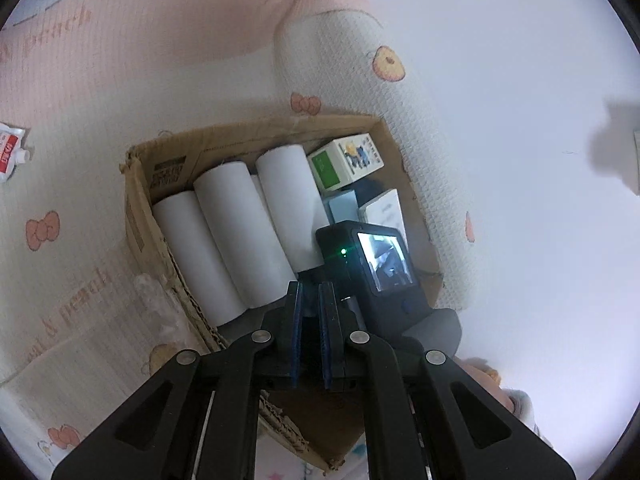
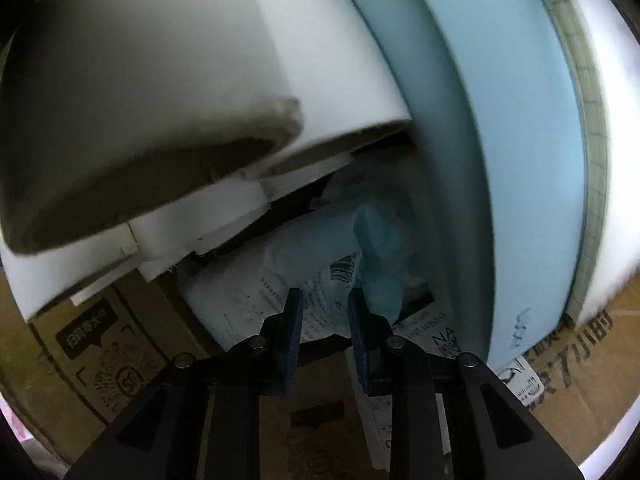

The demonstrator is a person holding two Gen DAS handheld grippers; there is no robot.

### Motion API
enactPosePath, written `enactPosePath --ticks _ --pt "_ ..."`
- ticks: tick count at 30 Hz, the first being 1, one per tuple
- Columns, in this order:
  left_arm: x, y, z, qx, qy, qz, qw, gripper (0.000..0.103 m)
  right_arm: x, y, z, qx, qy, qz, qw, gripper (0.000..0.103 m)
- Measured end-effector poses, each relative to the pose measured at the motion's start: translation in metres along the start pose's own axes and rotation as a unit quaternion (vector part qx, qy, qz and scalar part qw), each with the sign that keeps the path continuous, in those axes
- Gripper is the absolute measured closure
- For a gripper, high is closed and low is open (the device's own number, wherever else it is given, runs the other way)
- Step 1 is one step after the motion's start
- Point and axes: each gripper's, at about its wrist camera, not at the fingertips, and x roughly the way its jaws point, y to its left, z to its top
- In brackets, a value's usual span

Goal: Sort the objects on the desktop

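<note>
A cardboard box (image 1: 138,208) lies on a peach-print cloth. In it are three white rolls (image 1: 236,232), a green and white carton (image 1: 344,162), a pale blue box (image 1: 342,206) and a white box (image 1: 382,210). My left gripper (image 1: 311,292) hovers above the box's near edge, jaws nearly together, empty. The right gripper's body and camera (image 1: 380,256) reach down into the box. In the right wrist view, my right gripper (image 2: 325,298) is open, its fingertips on either side of a crumpled white and blue printed packet (image 2: 320,256), beside the blue box (image 2: 500,160) and the rolls (image 2: 180,60).
A red and white tube (image 1: 9,152) lies on the cloth at the far left. A rolled cloth ridge (image 1: 400,92) runs along the box's right side. A white surface (image 1: 520,160) lies beyond it. The box floor (image 2: 100,360) carries printed marks.
</note>
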Motion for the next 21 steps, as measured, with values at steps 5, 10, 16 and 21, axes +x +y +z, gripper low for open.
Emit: enactPosePath --ticks 5,10,16,21 --pt "0.002 -0.005 -0.002 0.002 0.002 0.004 1.0 0.096 0.004 -0.011 0.001 0.013 0.005 0.037 0.999 0.082" --pt "0.007 -0.011 -0.006 0.013 0.002 0.032 0.9994 0.094 0.002 -0.011 -0.001 -0.005 0.0 0.025 1.0 0.081" --pt "0.005 -0.02 -0.013 0.03 -0.006 0.039 0.9988 0.069 -0.037 -0.014 -0.025 -0.025 -0.059 0.04 0.997 0.039" --pt "0.001 -0.03 -0.023 0.049 -0.016 0.036 0.998 0.055 -0.078 -0.023 -0.049 -0.028 -0.129 0.032 0.991 0.038"
